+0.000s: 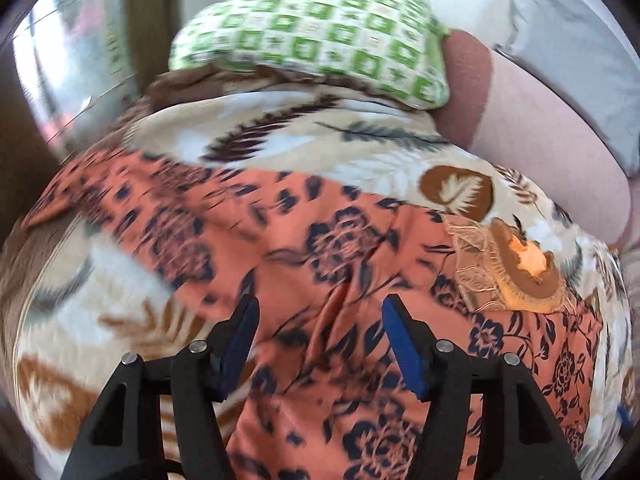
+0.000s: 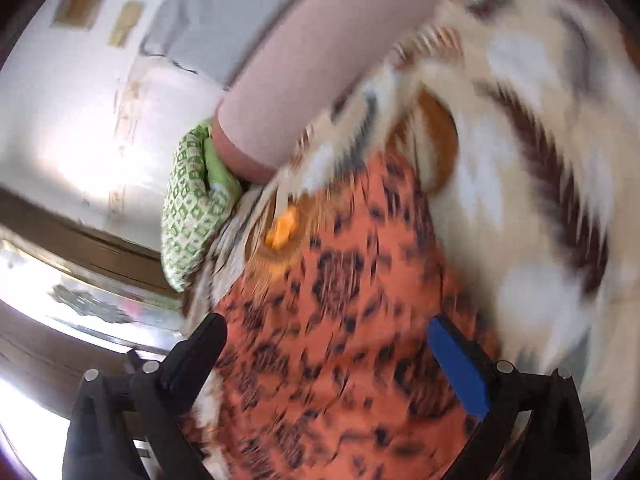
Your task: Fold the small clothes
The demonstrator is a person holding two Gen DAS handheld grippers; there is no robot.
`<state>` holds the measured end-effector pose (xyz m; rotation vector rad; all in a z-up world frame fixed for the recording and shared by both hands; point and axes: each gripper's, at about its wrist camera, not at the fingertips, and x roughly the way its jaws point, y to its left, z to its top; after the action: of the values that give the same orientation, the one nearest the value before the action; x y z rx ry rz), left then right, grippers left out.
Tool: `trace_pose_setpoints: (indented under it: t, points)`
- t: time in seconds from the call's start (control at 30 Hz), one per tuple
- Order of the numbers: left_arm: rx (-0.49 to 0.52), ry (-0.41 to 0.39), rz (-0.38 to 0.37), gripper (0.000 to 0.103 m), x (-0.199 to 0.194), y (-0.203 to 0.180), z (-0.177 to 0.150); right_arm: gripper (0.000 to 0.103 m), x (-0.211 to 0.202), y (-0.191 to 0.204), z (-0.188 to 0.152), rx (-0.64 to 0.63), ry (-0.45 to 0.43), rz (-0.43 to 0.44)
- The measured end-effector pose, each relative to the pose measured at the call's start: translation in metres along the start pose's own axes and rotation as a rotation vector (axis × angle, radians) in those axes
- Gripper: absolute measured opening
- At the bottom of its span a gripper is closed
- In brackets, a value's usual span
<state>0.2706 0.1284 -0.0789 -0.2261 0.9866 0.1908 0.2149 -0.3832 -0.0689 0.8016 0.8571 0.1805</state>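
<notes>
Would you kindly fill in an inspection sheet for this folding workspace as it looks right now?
Surface: leaf-print blanket covers the bed.
Job's things: orange floral garment spread on the blanket, with a raised crease near the left gripper.
Clutter: green checked pillow; pink bolster beside it.
Grippers: left gripper open above the garment, nothing held; right gripper open wide, empty, view blurred.
Cables: nothing seen.
Surroundings: pale wall, grey sheet behind the bolster.
</notes>
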Motion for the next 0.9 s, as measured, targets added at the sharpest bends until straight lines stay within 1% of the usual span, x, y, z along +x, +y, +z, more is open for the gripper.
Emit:
trace_pose_setpoints:
  t: [0.03, 0.07, 0.1, 0.13, 0.17, 0.2, 0.23, 0.27, 0.3, 0.33, 0.37, 0.4, 0.43, 0.47, 0.5, 0.53, 0.57, 0.6, 0.63, 0.67, 0.7, 0.73, 0.77, 0.83, 0.87, 0.9]
  points:
    - [0.027, 0.027, 0.002, 0.065, 0.010, -0.006, 0.006, 0.102, 0.008, -0.001, 0.011, -0.020, 0.003, -0.026]
    - [0.045, 0.054, -0.001, 0.064, 0.016, -0.012, 0.008, 0.102, 0.023, -0.006, 0.024, -0.040, 0.020, -0.071]
    - [0.070, 0.103, -0.013, 0.053, 0.027, -0.019, 0.011, 0.102, 0.040, -0.013, 0.034, -0.035, 0.059, -0.111]
    - [0.085, 0.134, -0.013, 0.043, 0.035, -0.025, 0.013, 0.100, 0.052, -0.021, 0.040, -0.029, 0.098, -0.136]
    - [0.103, 0.170, -0.012, 0.022, 0.043, -0.026, 0.013, 0.099, 0.063, -0.029, 0.045, -0.015, 0.123, -0.146]
    - [0.114, 0.197, -0.015, 0.013, 0.051, -0.028, 0.014, 0.098, 0.071, -0.033, 0.049, -0.028, 0.135, -0.162]
    - [0.117, 0.207, -0.008, 0.011, 0.051, -0.028, 0.011, 0.094, 0.076, -0.033, 0.051, -0.057, 0.134, -0.178]
    - [0.120, 0.208, -0.002, 0.007, 0.055, -0.028, 0.013, 0.092, 0.079, -0.032, 0.055, -0.086, 0.123, -0.188]
    - [0.131, 0.211, 0.002, 0.006, 0.058, -0.030, 0.014, 0.092, 0.083, -0.032, 0.058, -0.096, 0.120, -0.185]
    - [0.147, 0.202, 0.003, 0.005, 0.057, -0.032, 0.016, 0.092, 0.089, -0.034, 0.063, -0.098, 0.127, -0.174]
    - [0.167, 0.185, 0.009, 0.004, 0.057, -0.036, 0.019, 0.091, 0.098, -0.036, 0.066, -0.101, 0.154, -0.172]
    - [0.184, 0.162, 0.018, 0.003, 0.055, -0.039, 0.022, 0.088, 0.107, -0.034, 0.068, -0.115, 0.177, -0.175]
    - [0.196, 0.127, 0.026, 0.003, 0.046, -0.043, 0.023, 0.067, 0.116, -0.033, 0.068, -0.145, 0.205, -0.182]
    - [0.197, 0.065, 0.033, 0.002, 0.036, -0.042, 0.027, 0.019, 0.124, -0.031, 0.067, -0.178, 0.230, -0.214]
    - [0.195, -0.010, 0.048, 0.000, 0.023, -0.042, 0.030, 0.015, 0.125, -0.028, 0.066, -0.192, 0.222, -0.231]
    - [0.194, -0.071, 0.059, 0.000, 0.013, -0.042, 0.032, 0.015, 0.121, -0.025, 0.066, -0.206, 0.195, -0.235]
    - [0.203, -0.126, 0.079, 0.000, 0.007, -0.042, 0.031, 0.015, 0.113, -0.022, 0.067, -0.219, 0.141, -0.249]
    - [0.220, -0.134, 0.121, 0.000, 0.012, -0.042, 0.029, 0.012, 0.108, -0.023, 0.067, -0.229, 0.088, -0.272]
    - [0.223, -0.084, 0.127, 0.000, 0.025, -0.039, 0.026, 0.010, 0.104, -0.024, 0.068, -0.230, 0.047, -0.306]
    - [0.189, 0.023, 0.129, 0.000, 0.048, -0.032, 0.023, 0.010, 0.103, -0.030, 0.068, -0.215, 0.028, -0.340]
    - [0.158, 0.078, 0.152, 0.000, 0.061, -0.026, 0.020, 0.010, 0.107, -0.036, 0.067, -0.200, 0.048, -0.357]
    - [0.131, 0.094, 0.156, 0.000, 0.066, -0.019, 0.017, 0.011, 0.113, -0.043, 0.064, -0.177, 0.101, -0.331]
    - [0.118, 0.079, 0.132, 0.000, 0.063, -0.016, 0.016, 0.014, 0.111, -0.045, 0.063, -0.166, 0.111, -0.291]
    - [0.114, 0.074, 0.058, 0.002, 0.052, -0.015, 0.019, 0.015, 0.100, -0.042, 0.063, -0.178, 0.091, -0.241]
    - [0.130, 0.072, 0.003, 0.013, 0.045, -0.017, 0.025, 0.031, 0.094, -0.043, 0.065, -0.162, 0.087, -0.214]
    - [0.144, 0.070, -0.026, 0.033, 0.039, -0.019, 0.029, 0.049, 0.088, -0.043, 0.067, -0.142, 0.076, -0.181]
